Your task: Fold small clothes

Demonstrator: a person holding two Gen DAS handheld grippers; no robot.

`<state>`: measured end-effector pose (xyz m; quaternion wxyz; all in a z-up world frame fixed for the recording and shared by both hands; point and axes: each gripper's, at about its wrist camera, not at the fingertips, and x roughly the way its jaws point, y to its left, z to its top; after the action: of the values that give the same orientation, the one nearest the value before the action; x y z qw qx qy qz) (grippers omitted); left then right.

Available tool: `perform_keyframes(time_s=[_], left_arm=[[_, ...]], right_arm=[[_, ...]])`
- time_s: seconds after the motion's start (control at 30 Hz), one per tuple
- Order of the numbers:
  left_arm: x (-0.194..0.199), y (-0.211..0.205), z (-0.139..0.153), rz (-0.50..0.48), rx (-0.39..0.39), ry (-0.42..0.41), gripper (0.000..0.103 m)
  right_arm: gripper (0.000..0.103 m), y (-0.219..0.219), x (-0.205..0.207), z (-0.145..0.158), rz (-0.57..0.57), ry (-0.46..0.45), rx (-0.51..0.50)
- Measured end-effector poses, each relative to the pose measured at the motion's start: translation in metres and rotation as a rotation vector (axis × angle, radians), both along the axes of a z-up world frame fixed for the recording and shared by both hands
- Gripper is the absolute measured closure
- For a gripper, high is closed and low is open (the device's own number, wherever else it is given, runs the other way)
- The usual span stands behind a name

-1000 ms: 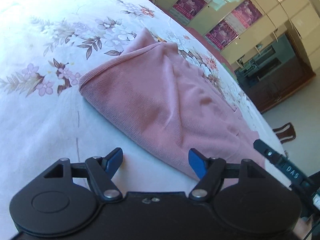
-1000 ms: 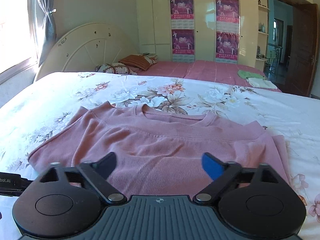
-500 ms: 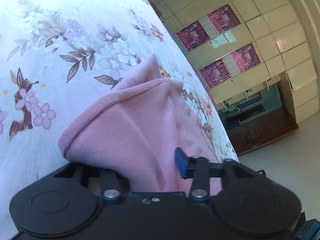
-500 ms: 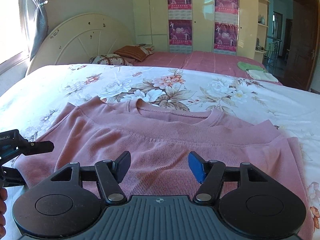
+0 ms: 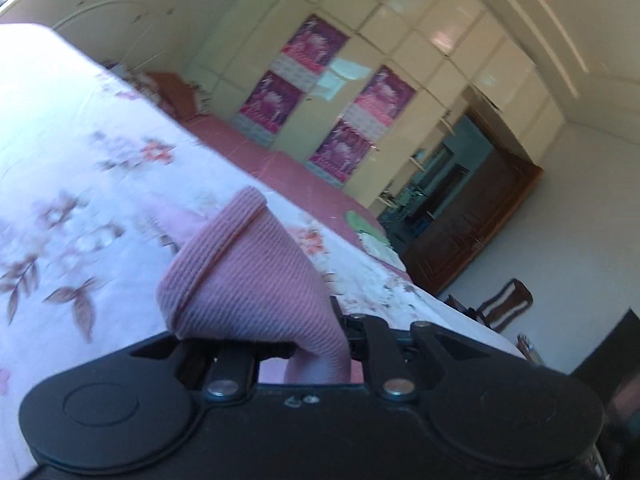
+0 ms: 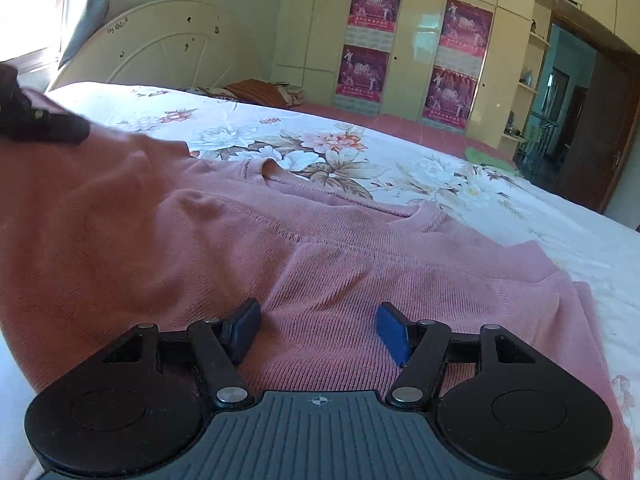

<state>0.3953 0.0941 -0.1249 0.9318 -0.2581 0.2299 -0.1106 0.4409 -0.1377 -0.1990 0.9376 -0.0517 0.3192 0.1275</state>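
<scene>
Left wrist view: the left gripper (image 5: 320, 344) is clamped on a fold of the pink sweater (image 5: 248, 280); the cloth bunches up between the jaws and hides the pads. The gripped edge is raised clear of the bed (image 5: 80, 184), near its left edge. The bedspread is blurred, which suggests fast motion. Step in hand, as judged: folding the left side of the sweater over toward its middle.

Compared with 0.5 s ago, the view now points higher, showing more of the wardrobe (image 5: 400, 60) and less of the bed. One second ago this gripper was open, in front of a sweater that lay flat.

Right wrist view: the right gripper (image 6: 318, 330) is part open and holds nothing. Its blue pads (image 6: 392, 334) sit low over the sweater (image 6: 360, 280) near the hem; whether they touch it cannot be told. The sweater lies across the near part of the bed (image 6: 520, 208), collar toward the headboard (image 6: 168, 52). Its left side rises in a slope toward the left gripper (image 6: 40, 124) at the left of this view.

Half a second ago that side lay flat and the left gripper sat low beside it. The right jaws were wider one second ago.

Next move, as judged: carry the lifted side across, lay it flat with edges aligned, then release. The right gripper may need to pin the body so that it does not drag
</scene>
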Motion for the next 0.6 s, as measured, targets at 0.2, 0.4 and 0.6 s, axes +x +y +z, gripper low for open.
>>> perform_keyframes(time_s=[0.2, 0.4, 0.6], left_arm=[[0.008, -0.128, 0.031, -0.319, 0.153, -0.112, 0.09], [0.01, -0.248, -0.027, -0.56, 0.323, 0.037, 0.088], [-0.008, -0.265, -0.051, -0.586, 0.375, 0.125, 0.056]], right_arm=[[0.039, -0.106, -0.02, 0.043, -0.182, -0.026, 0.212], [0.039, -0.206, -0.049, 0.049, -0.361, 0.015, 0.247], [0.039, -0.243, -0.073, 0.053, -0.376, 0.064, 0.367]])
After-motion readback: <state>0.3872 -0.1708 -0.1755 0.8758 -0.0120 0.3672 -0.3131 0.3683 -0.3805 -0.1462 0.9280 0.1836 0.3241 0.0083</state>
